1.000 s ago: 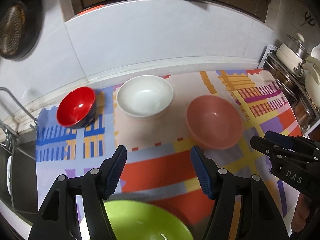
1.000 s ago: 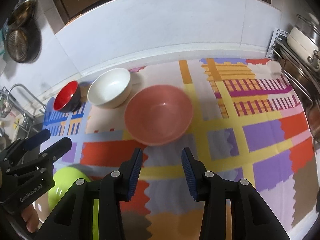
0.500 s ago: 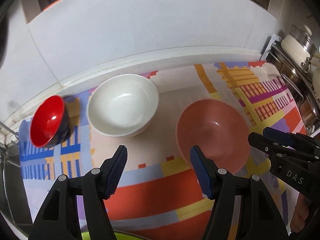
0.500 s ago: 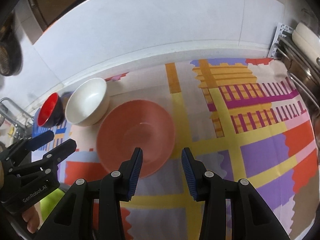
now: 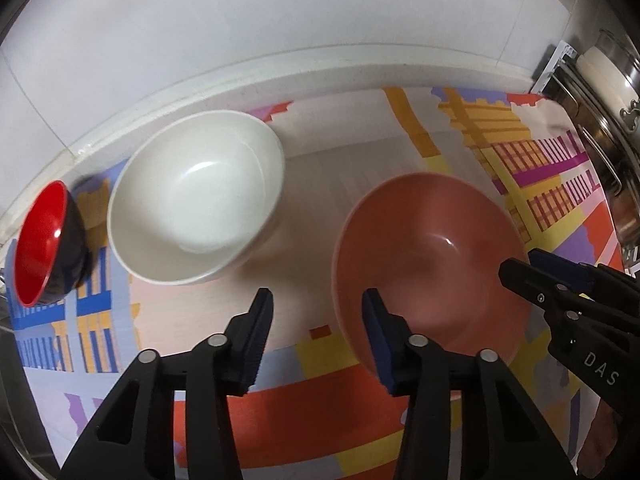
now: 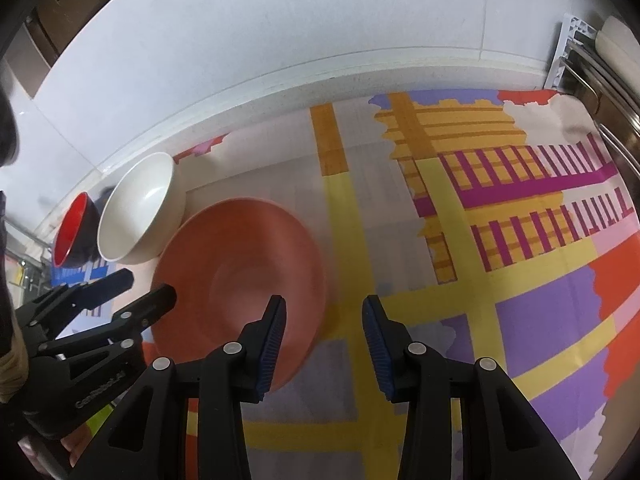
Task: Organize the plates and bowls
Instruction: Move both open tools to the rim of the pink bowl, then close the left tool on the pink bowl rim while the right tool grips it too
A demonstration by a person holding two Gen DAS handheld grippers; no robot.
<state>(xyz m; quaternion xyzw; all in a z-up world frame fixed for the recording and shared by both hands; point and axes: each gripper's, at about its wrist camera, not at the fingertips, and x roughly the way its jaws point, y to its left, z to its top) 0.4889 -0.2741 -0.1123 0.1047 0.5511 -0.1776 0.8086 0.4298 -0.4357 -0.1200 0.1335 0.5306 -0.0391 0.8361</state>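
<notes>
Pink bowl (image 5: 432,264) upright on the patterned mat (image 5: 304,408), roughly mid-mat and a little toward the right edge, with the white bowl (image 5: 196,196) just beside it toward the back-left and the small red bowl (image 5: 44,244) beyond that at the mat's left edge, tipped so its opening faces sideways. Both grippers closer and lower over the pink bowl than a second ago; green dish no longer in the left wrist view. Left gripper (image 5: 316,328) with jaws just narrowed, yet apart and empty, straddling the bowl's left rim: right pad over the inside wall, left pad outside over bare mat. Whether either pad touches the rim, cannot tell. Right gripper (image 6: 324,330) parted as well, nothing pinched, straddling the bowl's right rim, left pad above the inside and right pad above the yellow stripe outside. Dish rack (image 5: 600,128) with pots along the right edge, untouched. Judged: a two-sided pickup of the pink bowl about to start, jaws pre-narrowed to rim width. Next call: settle lower until each rim sits between pads, then squeeze. Risk: shallow, smooth rim slipping if pinched too near the lip.
</notes>
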